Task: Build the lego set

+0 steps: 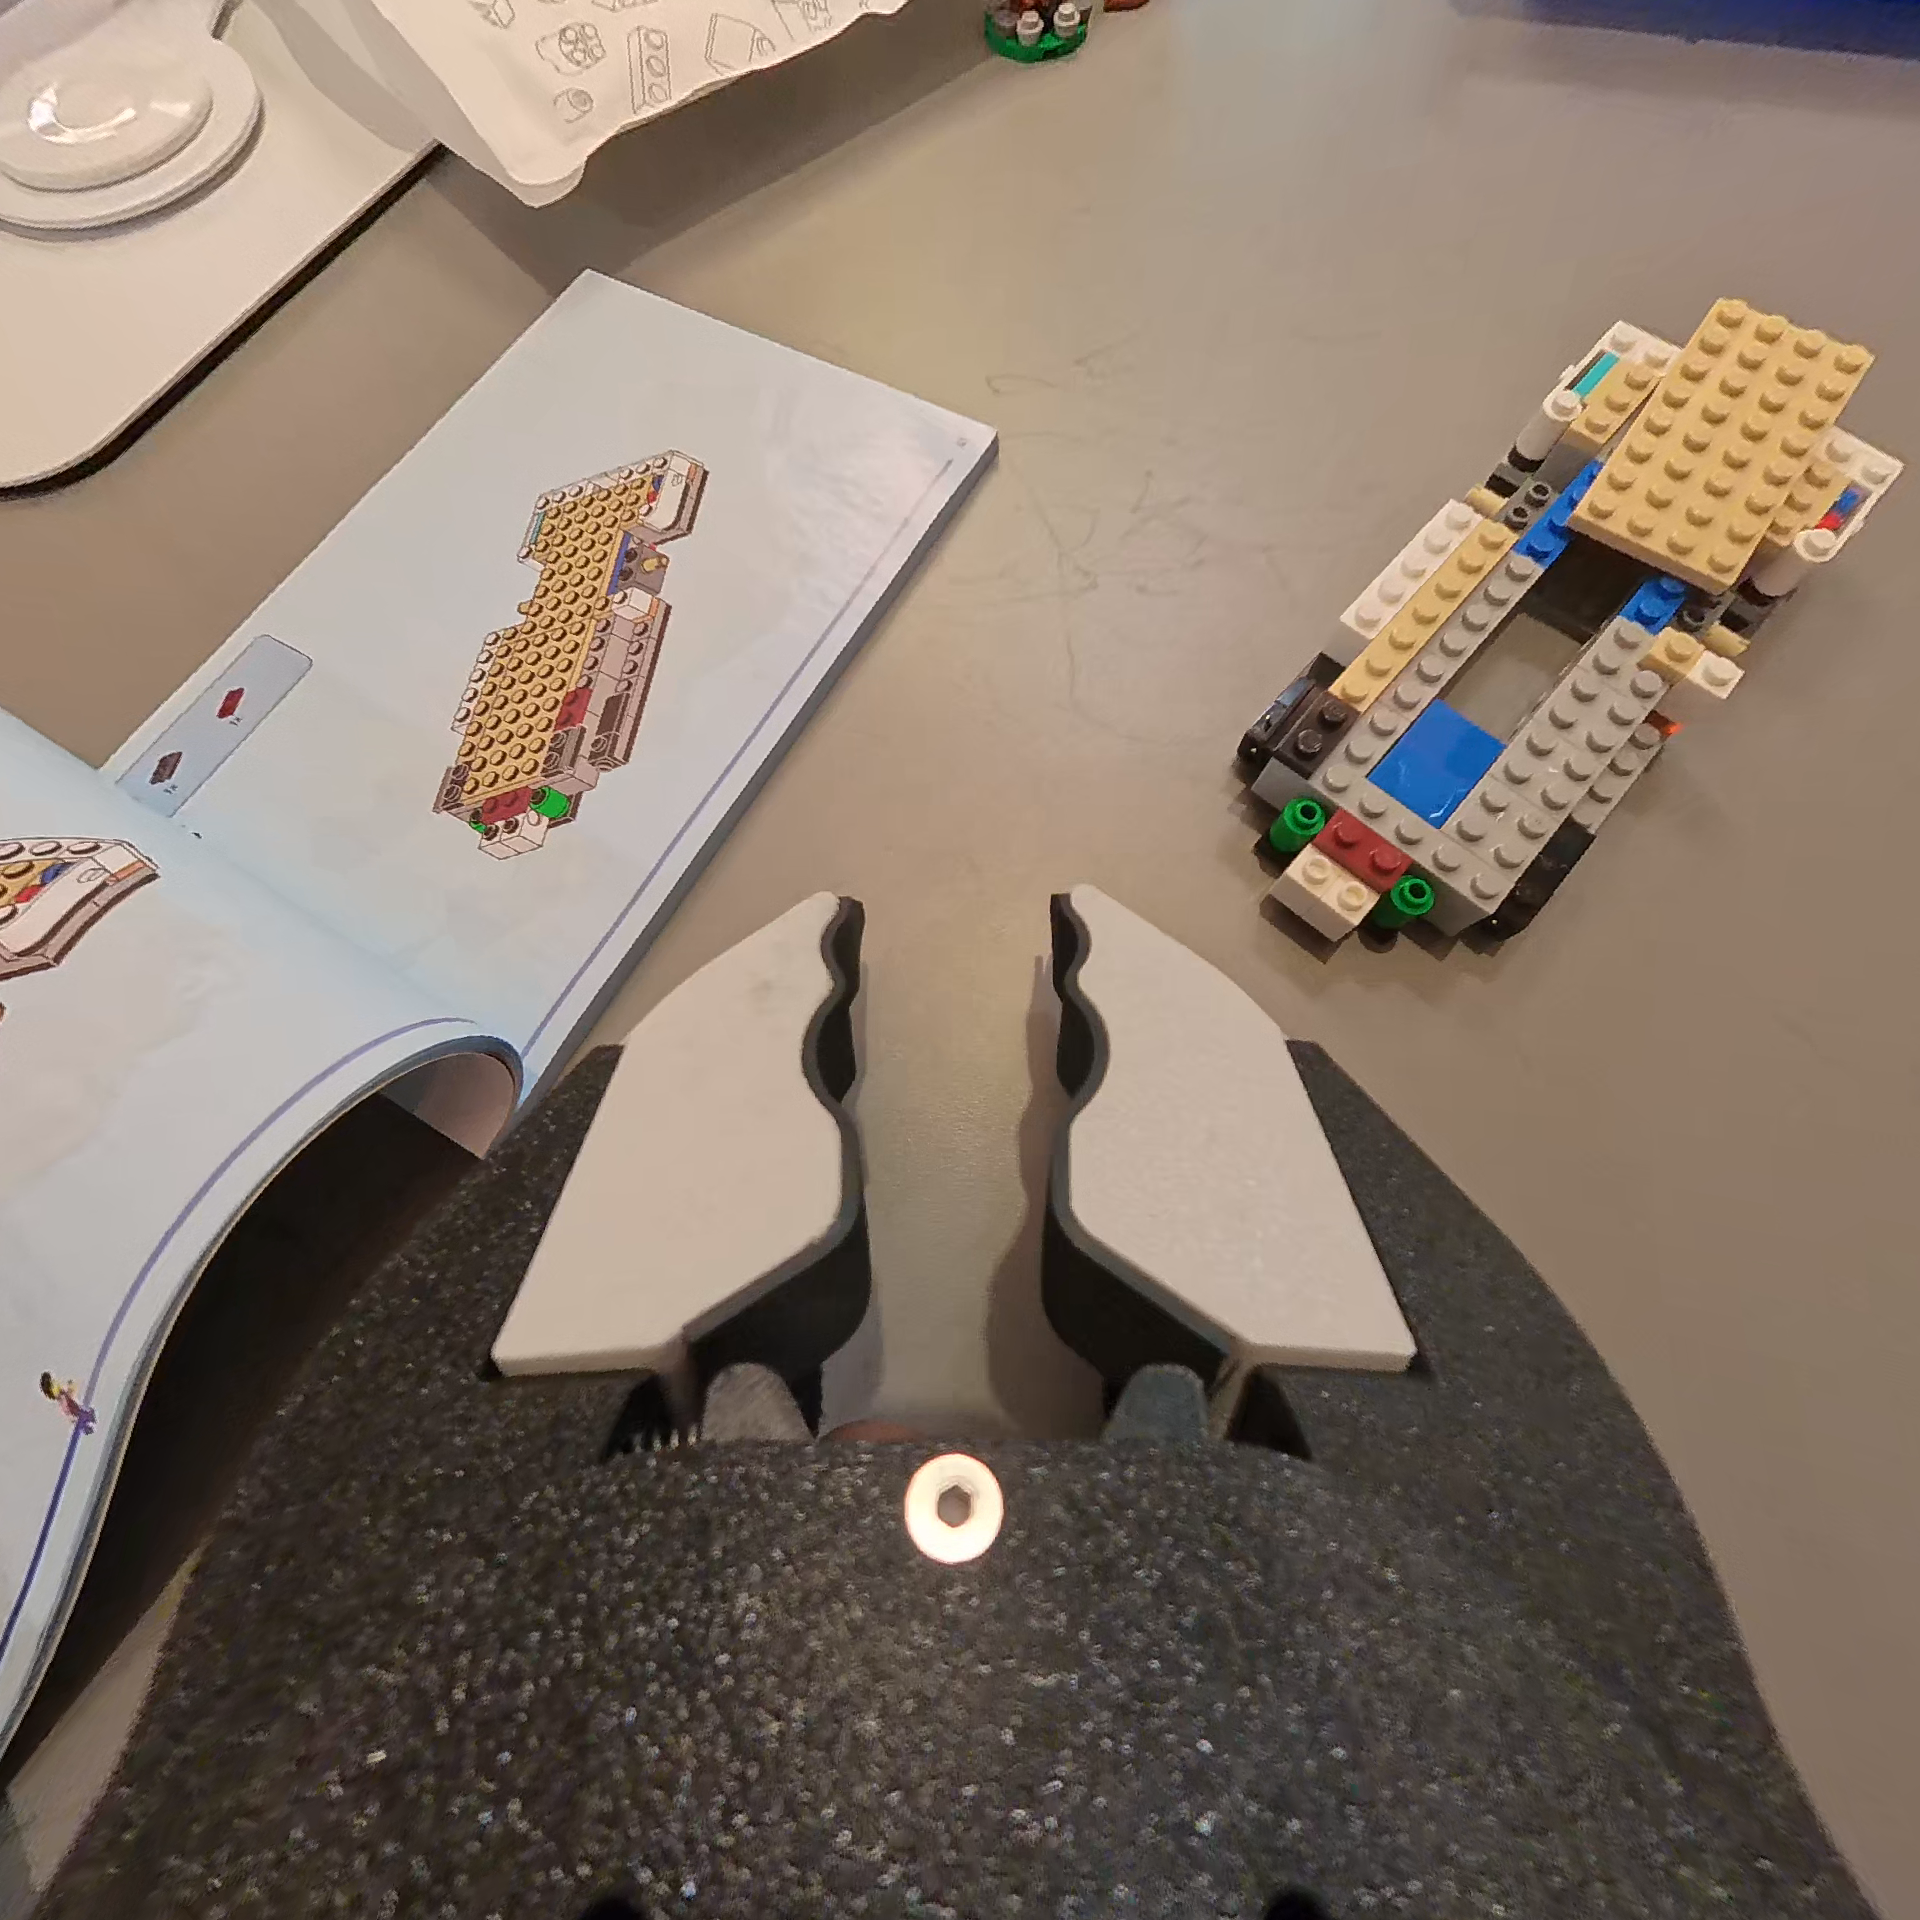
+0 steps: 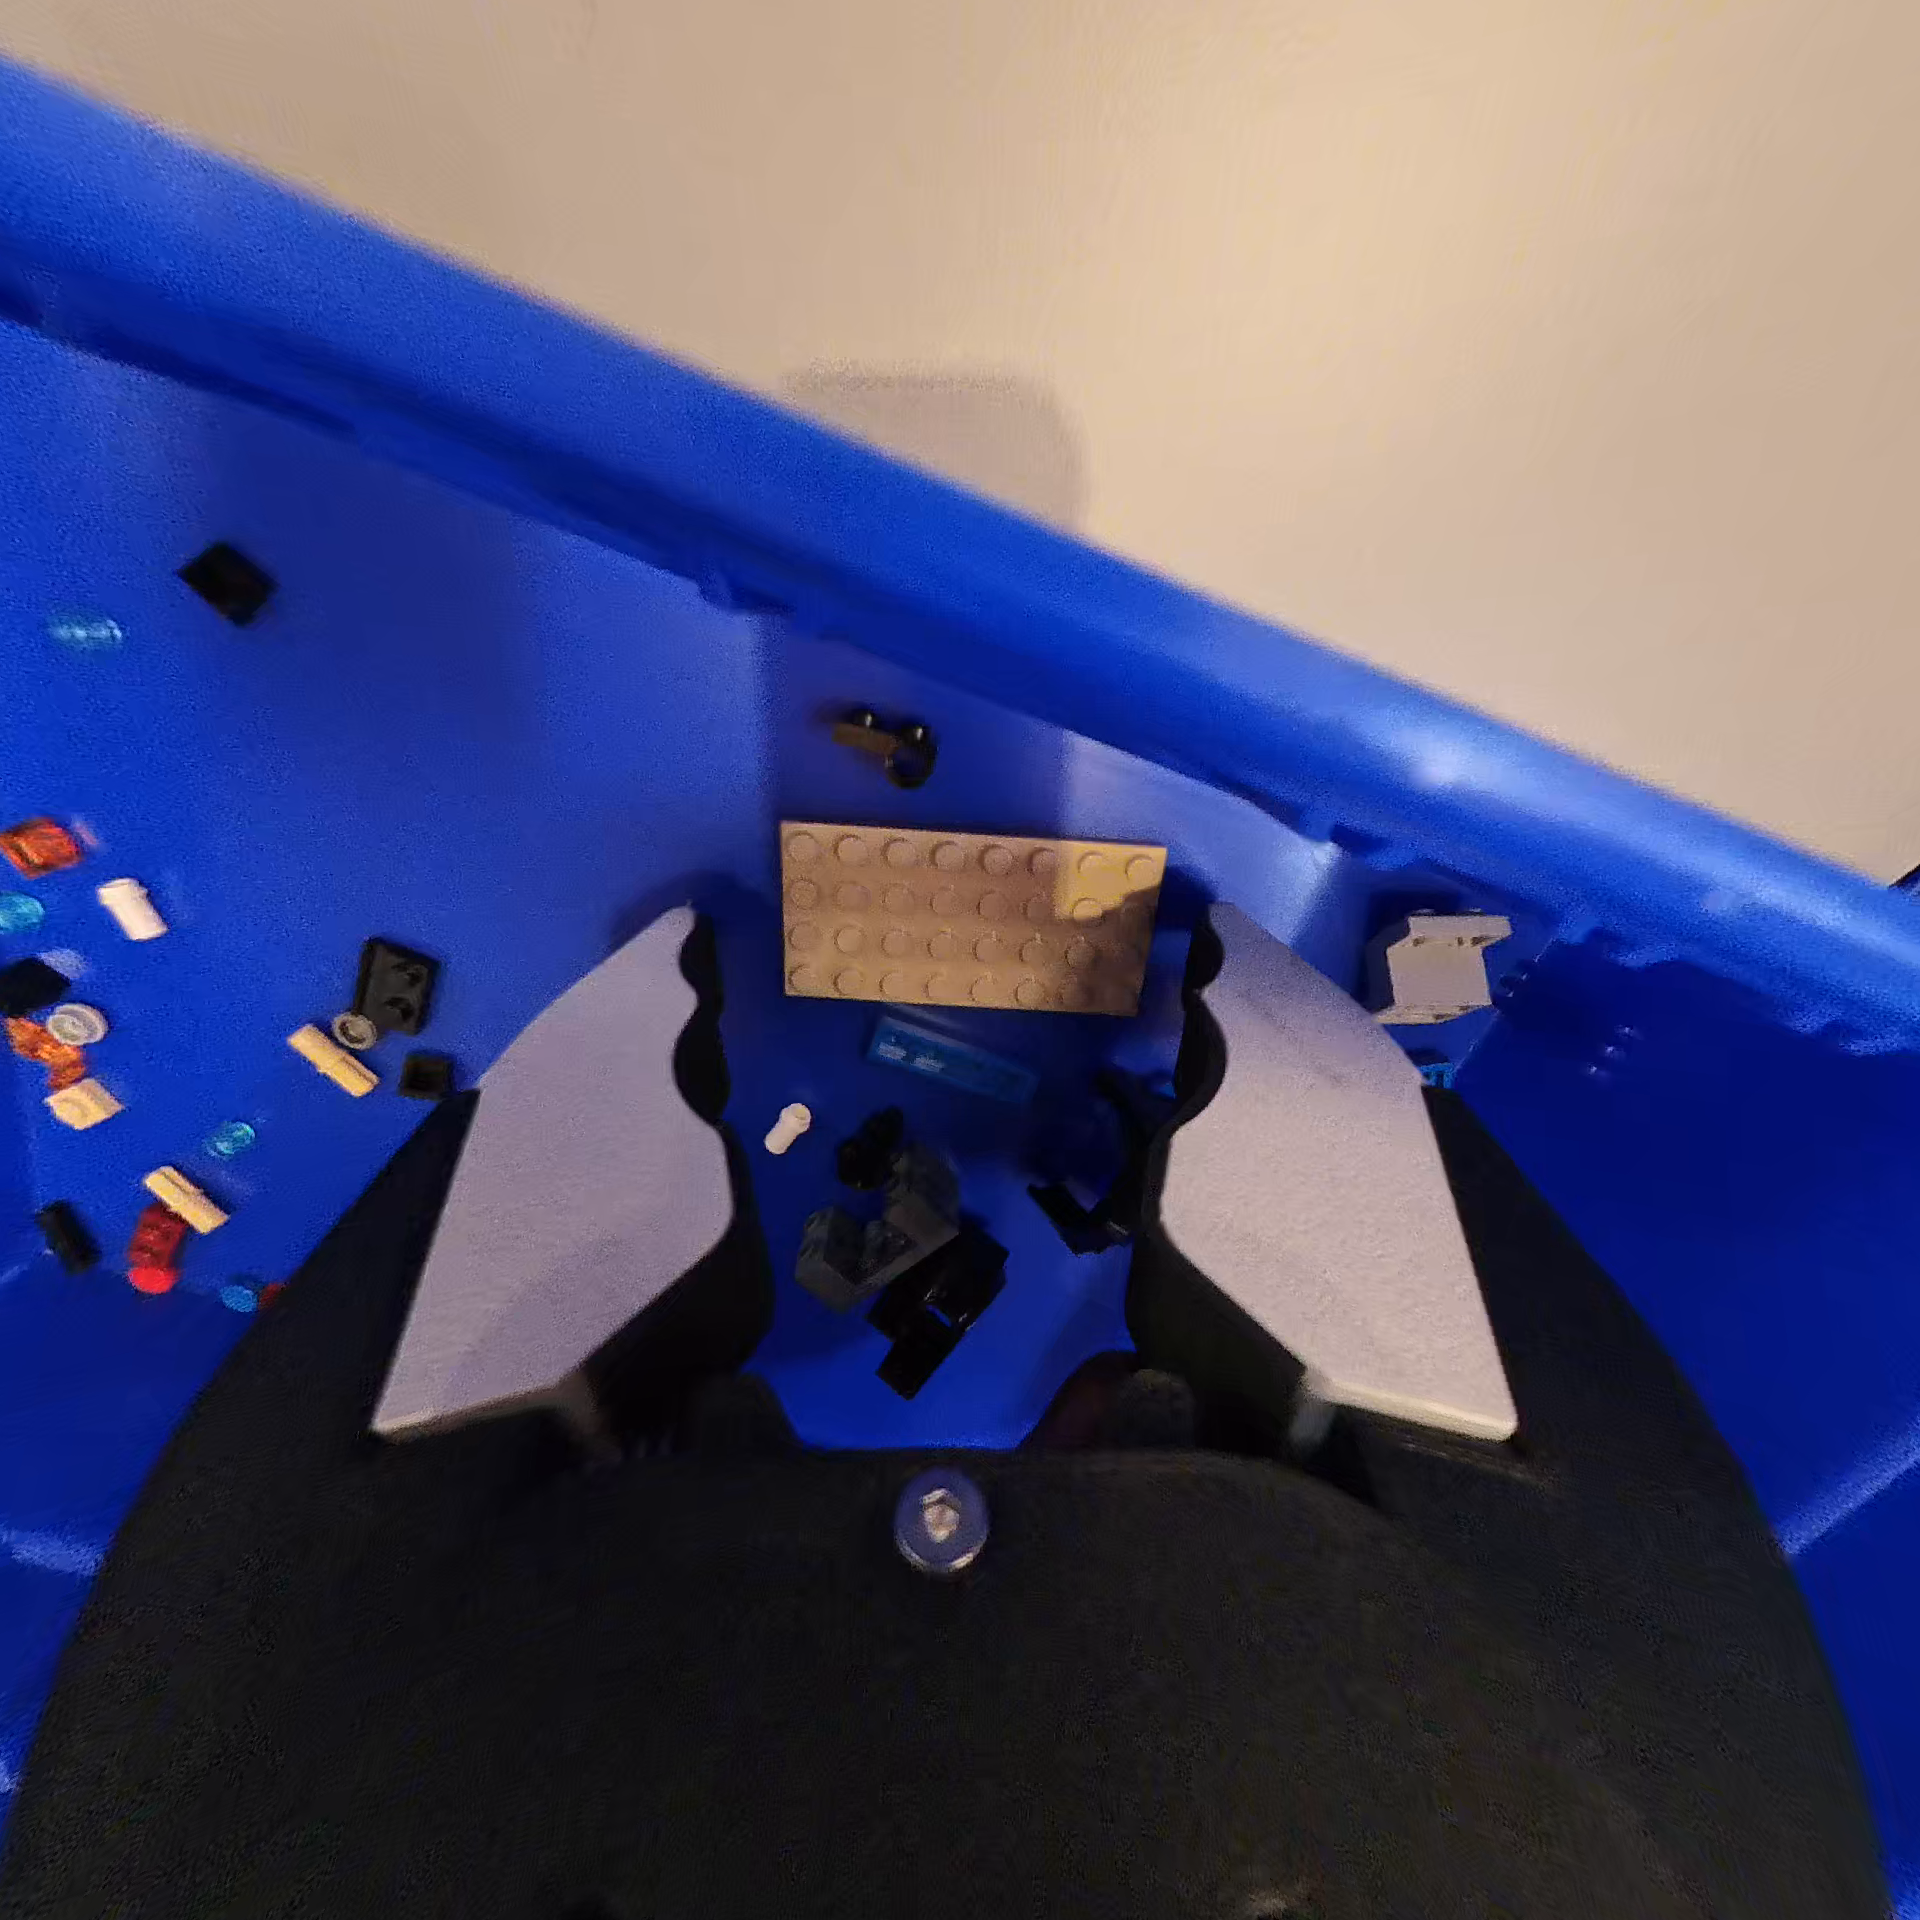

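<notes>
Left wrist view: left gripper (image 1: 956, 940) hovers over bare grey counter (image 1: 1143, 312), fingers parted with a modest gap, nothing between the pads. Open instruction booklet (image 1: 582, 665) lies just to its left, showing a drawing of a tan-topped brick build. The half-built brick model (image 1: 1579, 644) sits ahead and to the right, apart from the fingertips: grey plates, blue tile, two green round studs and a red brick at the near end, a tan studded plate on the far end. White tray with a clear dish (image 1: 104, 114) top left, a printed parts sheet (image 1: 644, 62) beside it, a small green-based piece (image 1: 1039, 26) at the top edge.

Right wrist view, somewhat blurred: right gripper (image 2: 951, 971) is inside a blue bin (image 2: 935, 540), fingers spread wide, holding nothing. A tan studded plate (image 2: 971, 914) lies flat on the bin floor just ahead, between the two fingertips and touching neither pad. A clean pick here looks to need the pads squared on the plate's long edges; it lies flat, so little edge is offered. Dark grey and black bricks (image 2: 904, 1236) lie between the fingers nearer the palm, a small white peg (image 2: 787, 1127) beside them, a light grey bracket piece (image 2: 1439, 961) right of the right finger, loose small pieces (image 2: 135, 1039) scattered left.
</notes>
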`<state>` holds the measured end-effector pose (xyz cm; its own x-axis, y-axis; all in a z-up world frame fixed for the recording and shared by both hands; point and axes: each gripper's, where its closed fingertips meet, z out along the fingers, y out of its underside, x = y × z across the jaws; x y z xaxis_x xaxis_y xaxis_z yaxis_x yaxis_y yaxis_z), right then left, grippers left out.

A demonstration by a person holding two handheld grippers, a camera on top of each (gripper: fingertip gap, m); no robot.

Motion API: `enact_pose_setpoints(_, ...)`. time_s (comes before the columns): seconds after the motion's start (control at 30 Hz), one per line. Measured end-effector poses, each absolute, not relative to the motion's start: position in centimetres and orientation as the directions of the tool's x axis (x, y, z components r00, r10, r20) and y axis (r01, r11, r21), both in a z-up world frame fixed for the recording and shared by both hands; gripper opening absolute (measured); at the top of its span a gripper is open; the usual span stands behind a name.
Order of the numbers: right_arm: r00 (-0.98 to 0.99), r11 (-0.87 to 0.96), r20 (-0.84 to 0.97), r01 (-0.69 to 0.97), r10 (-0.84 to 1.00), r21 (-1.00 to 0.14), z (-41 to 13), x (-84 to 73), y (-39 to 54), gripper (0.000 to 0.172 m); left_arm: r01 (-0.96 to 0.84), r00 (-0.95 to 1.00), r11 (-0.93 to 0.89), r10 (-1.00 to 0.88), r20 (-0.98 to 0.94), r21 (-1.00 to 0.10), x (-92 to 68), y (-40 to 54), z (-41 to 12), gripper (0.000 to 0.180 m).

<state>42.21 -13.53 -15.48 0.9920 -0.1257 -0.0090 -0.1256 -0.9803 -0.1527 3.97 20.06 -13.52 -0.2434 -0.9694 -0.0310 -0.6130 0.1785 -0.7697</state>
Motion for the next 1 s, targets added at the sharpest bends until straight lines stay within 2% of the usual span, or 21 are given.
enact_pose_setpoints(0.1, 0.982, -0.971, -0.009, -0.186, -0.187, -0.149, -15.3, 42.1, -13.4, 0.066, -0.612, -0.243, 0.177, -0.970, -0.030, -0.771, 4.0, 20.1, -13.5, 0.035)
enact_pose_setpoints(0.2, 0.977, -0.965, -0.004, -0.213, -0.215, -0.153, -15.1, 41.3, -13.5, 0.066, -0.610, -0.247, 0.185, -0.968, -0.037, -0.770, 3.9, 20.0, -13.5, 0.036)
enact_pose_setpoints(0.33, 0.978, -0.948, 0.009, -0.199, -0.208, -0.248, -12.5, 39.0, -12.7, 0.066, -0.607, -0.252, 0.197, -0.966, -0.049, -0.770, 3.9, 19.9, -13.5, 0.036)
enact_pose_setpoints(0.43, 0.989, -0.937, 0.051, -0.114, -0.139, -0.331, -8.6, 35.8, -11.3, 0.066, -0.605, -0.251, 0.193, -0.967, -0.045, -0.772, 3.9, 19.9, -13.4, 0.035)
enact_pose_setpoints(0.57, 0.995, -0.904, 0.071, 0.094, 0.071, -0.418, -4.3, 28.6, -7.0, 0.065, -0.606, -0.249, 0.185, -0.968, -0.036, -0.774, 3.9, 19.9, -13.4, 0.036)
enact_pose_setpoints(0.73, 0.885, -0.780, 0.055, 0.435, 0.462, -0.451, -3.7, 16.8, 0.1, 0.065, -0.596, -0.248, 0.188, -0.968, -0.044, -0.781, 3.8, 19.9, -13.2, 0.035)
enact_pose_setpoints(0.9, 0.564, -0.496, 0.042, 0.757, 0.825, -0.426, -6.4, 7.1, 4.6, 0.065, -0.591, -0.250, 0.183, -0.967, -0.036, -0.785, 3.7, 19.9, -13.1, 0.036)
enact_pose_setpoints(1.0, 0.347, -0.318, 0.007, 0.867, 0.938, -0.383, -8.4, 3.9, 5.6, 0.065, -0.590, -0.254, 0.171, -0.967, -0.019, -0.789, 3.7, 19.9, -13.1, 0.036)
